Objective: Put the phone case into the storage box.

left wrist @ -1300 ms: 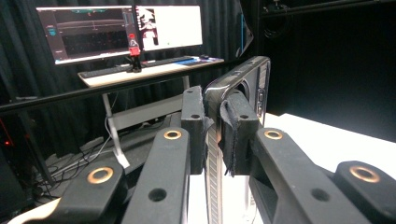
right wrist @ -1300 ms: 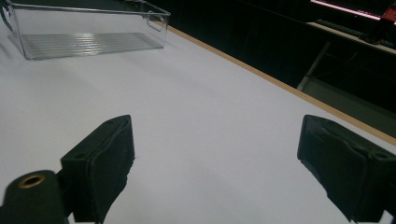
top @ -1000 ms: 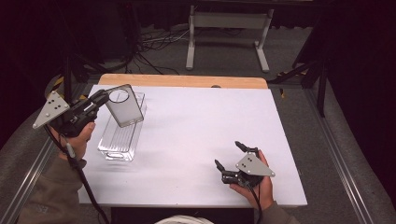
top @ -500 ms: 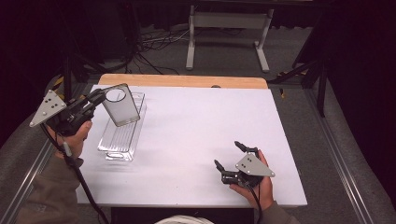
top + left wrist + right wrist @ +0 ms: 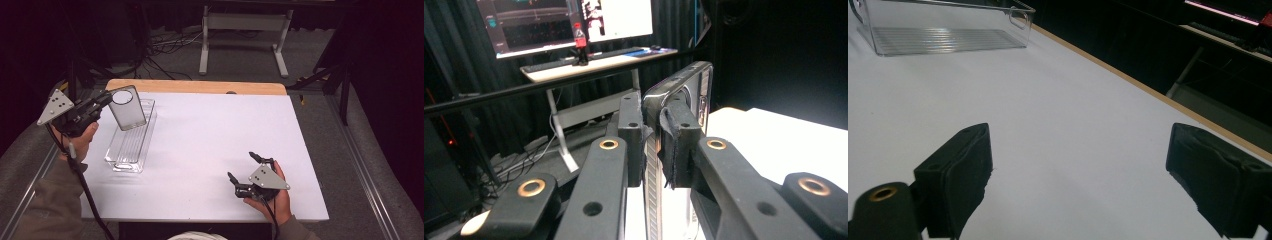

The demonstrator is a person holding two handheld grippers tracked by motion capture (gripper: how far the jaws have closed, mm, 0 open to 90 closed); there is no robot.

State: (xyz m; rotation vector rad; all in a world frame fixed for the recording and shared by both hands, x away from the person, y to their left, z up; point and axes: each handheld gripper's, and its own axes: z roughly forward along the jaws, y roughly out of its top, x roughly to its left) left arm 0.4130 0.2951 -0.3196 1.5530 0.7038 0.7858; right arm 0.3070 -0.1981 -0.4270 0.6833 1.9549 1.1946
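My left gripper [image 5: 103, 100] is shut on one edge of a clear flat phone case [image 5: 127, 107] with a white ring on it. It holds the case tilted in the air above the far end of a clear ribbed plastic bin [image 5: 131, 142] on the table's left side. In the left gripper view the pads [image 5: 679, 145] pinch the case [image 5: 696, 82] edge-on. My right gripper [image 5: 241, 166] rests in the hand near the front right of the white table [image 5: 210, 135], open, with nothing between its jaws. The right gripper view shows the bin [image 5: 948, 37] far off beyond the spread fingers [image 5: 960, 170].
A wooden strip [image 5: 200, 86] runs along the table's far edge. Beyond it stand a metal stand [image 5: 240, 30] and cables on the floor. The left gripper view shows a desk with monitors and a bottle [image 5: 580, 42] in the background.
My left gripper has carried the case a little toward the far left, still over the bin. The right gripper has stayed put.
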